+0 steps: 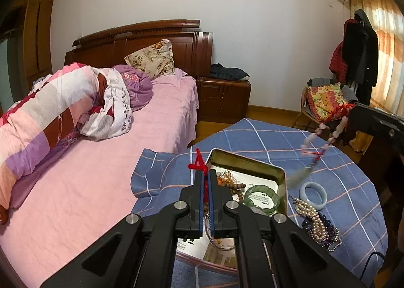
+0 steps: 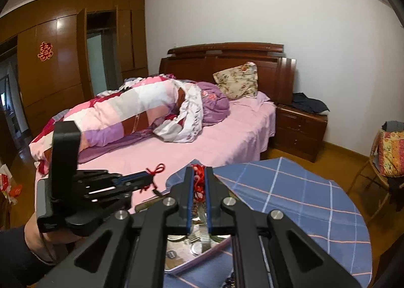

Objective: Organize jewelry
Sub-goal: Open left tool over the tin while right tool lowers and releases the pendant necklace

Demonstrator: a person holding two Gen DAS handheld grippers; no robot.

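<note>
Jewelry tin (image 1: 252, 164) at 12 o'clock of left gripper (image 1: 207, 174), clenched on red knotted cord (image 1: 199, 164) | right gripper (image 2: 199, 174) at 2 o'clock, clamped on red cord of pink bead strand (image 1: 325, 136) | done: green bangle (image 1: 261, 198) inside tin | left: pale bangle (image 1: 313, 194), pearl strands (image 1: 311, 217) on checked cloth (image 1: 265, 136) | writing: red double-happiness on wardrobe (image 2: 45, 51); tin paper illegible

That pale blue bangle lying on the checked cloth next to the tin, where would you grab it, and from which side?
Probably from straight above. The pale bangle lies flat on the checked cloth, so one claw finger can drop inside the ring and the other outside, pinching the band. Its far arc looks best: the near side sits close to the pearl strands and the left side close to the tin.
</note>
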